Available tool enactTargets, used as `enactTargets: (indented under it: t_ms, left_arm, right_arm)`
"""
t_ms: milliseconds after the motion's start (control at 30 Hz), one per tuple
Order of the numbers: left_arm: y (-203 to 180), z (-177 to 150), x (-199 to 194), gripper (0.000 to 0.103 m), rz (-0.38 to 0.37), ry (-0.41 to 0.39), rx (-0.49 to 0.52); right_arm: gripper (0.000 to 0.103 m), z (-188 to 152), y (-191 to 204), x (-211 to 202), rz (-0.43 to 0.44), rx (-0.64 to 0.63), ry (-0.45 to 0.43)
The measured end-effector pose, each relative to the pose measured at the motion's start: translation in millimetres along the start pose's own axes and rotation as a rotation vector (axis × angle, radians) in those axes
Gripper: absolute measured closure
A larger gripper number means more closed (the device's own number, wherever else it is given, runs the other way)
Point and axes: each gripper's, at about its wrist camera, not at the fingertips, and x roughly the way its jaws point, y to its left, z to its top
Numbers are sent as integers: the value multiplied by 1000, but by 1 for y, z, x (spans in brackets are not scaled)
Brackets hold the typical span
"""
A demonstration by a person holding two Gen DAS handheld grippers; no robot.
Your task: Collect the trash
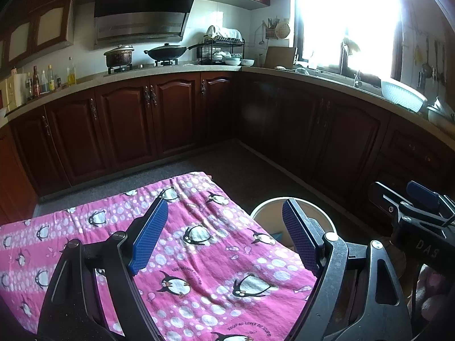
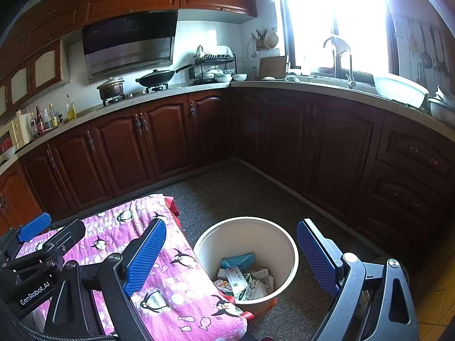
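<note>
A cream round bin (image 2: 290,255) stands on the floor beside a low table draped in a pink penguin cloth (image 2: 176,284). Inside it lie several paper wrappers and cartons (image 2: 241,281). My right gripper (image 2: 230,258) hovers open above the bin and the cloth's edge, nothing between its blue pads. My left gripper (image 1: 224,236) hangs open over the pink cloth (image 1: 199,255), also empty; the bin's rim (image 1: 264,206) shows behind its right finger. No loose trash shows on the cloth. Each view catches the other gripper at its edge.
Dark wooden cabinets (image 2: 159,133) line the far and right walls under a pale counter (image 2: 312,88) with a stove, pots, bottles, a dish rack and a sink. Grey speckled floor (image 2: 241,193) lies between the table and the cabinets. Glare fills the window.
</note>
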Motion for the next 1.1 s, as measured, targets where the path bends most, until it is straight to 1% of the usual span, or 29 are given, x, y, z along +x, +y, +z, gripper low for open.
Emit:
enactTargets:
  t_ms: [200, 333, 633, 767, 867, 1100]
  left_arm:
    - [1, -1, 1, 21, 2, 2, -1]
    - [-2, -3, -2, 21, 10, -18, 29]
    - [-5, -4, -4, 21, 8, -24, 47]
    - [-12, -4, -8, 21, 46, -36, 75]
    - [-16, -5, -10, 21, 61, -46, 95]
    - [-18, -6, -8, 21, 41, -35, 94]
  right_arm:
    - [11, 0, 0, 2, 3, -4, 4]
    - [11, -1, -1, 3, 5, -6, 7]
    - [11, -3, -2, 3, 7, -7, 12]
    - [11, -2, -2, 4, 8, -6, 14]
    - [11, -2, -2, 4, 9, -5, 17]
    - [11, -2, -3, 7, 8, -4, 14]
